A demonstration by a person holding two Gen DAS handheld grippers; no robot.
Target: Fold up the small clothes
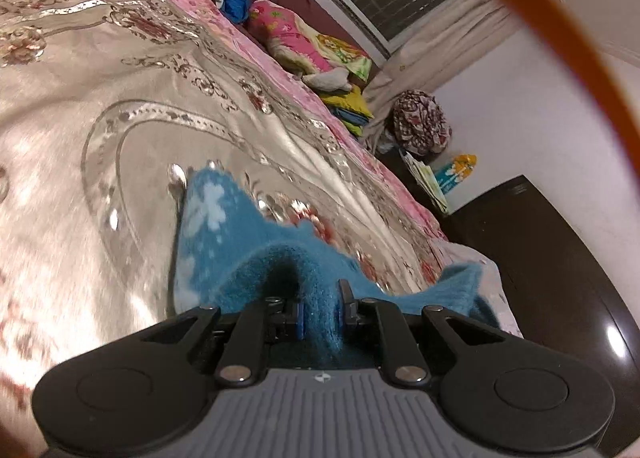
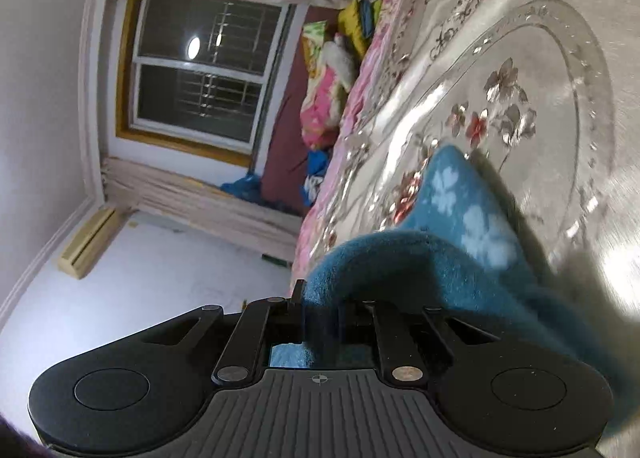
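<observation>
A small blue fleece garment [image 1: 224, 226] with pale flower prints hangs over the bedspread [image 1: 80, 98]. My left gripper [image 1: 322, 314] is shut on a bunched edge of it, and the cloth drapes forward and to the right from the jaws. In the right wrist view the same blue garment [image 2: 460, 218] trails out over the bed, and my right gripper [image 2: 322, 318] is shut on another bunched edge. Cloth covers most of both sets of fingers.
The bed has a shiny beige embroidered cover with a pink border [image 1: 280, 70]. Pillows and folded cloths [image 1: 312, 46] lie along the window side. A dark wooden cabinet [image 1: 560, 278] stands past the bed's end. An orange band [image 1: 580, 58] crosses the left view.
</observation>
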